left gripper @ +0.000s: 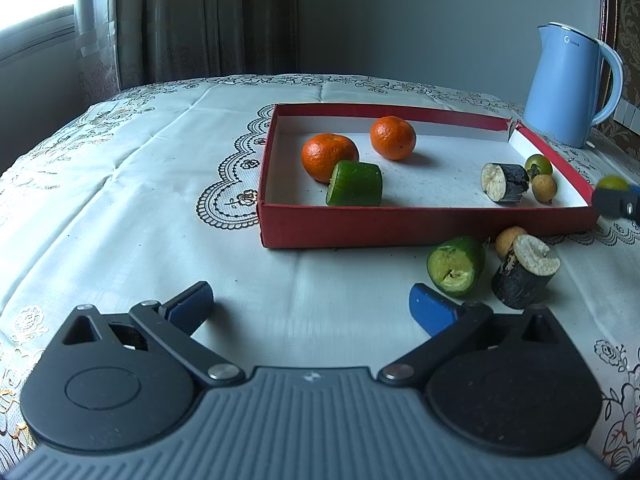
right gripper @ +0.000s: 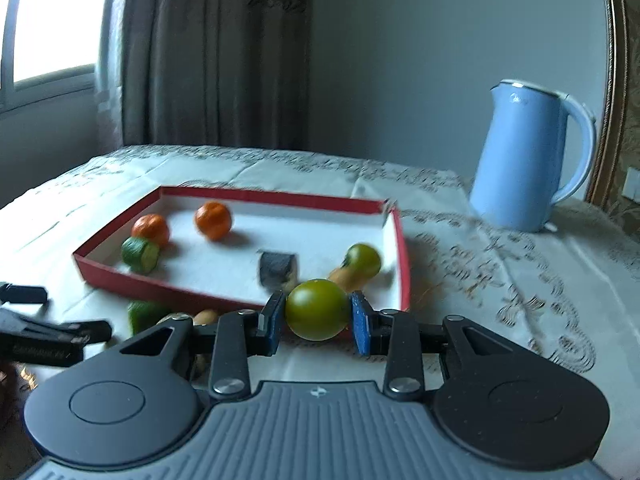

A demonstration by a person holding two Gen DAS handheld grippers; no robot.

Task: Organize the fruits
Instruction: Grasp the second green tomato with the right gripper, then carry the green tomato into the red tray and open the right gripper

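While my left gripper (left gripper: 310,308) hangs low over the tablecloth (left gripper: 140,208) with its blue pads spread wide and nothing between them, the red box (left gripper: 420,228) lies just ahead of it. At the box's left end sit two oranges (left gripper: 329,156), one nearer and one farther back, and a green cucumber piece (left gripper: 355,184) lies on its side against the nearer one. Toward the right end of the box rest a dark-skinned cane piece (left gripper: 505,182), a small green tomato (left gripper: 539,165) and a tan longan (left gripper: 544,188), close together. On the cloth in front of the box lie another cucumber piece (left gripper: 456,266), a second longan (left gripper: 509,239) and a second cane piece (left gripper: 524,272). Further right, my right gripper (right gripper: 317,314) is clamped on a green tomato (right gripper: 317,309), pads pressing both its sides, over the box's near right corner. A blue kettle (right gripper: 528,156) stands beyond, on the right.
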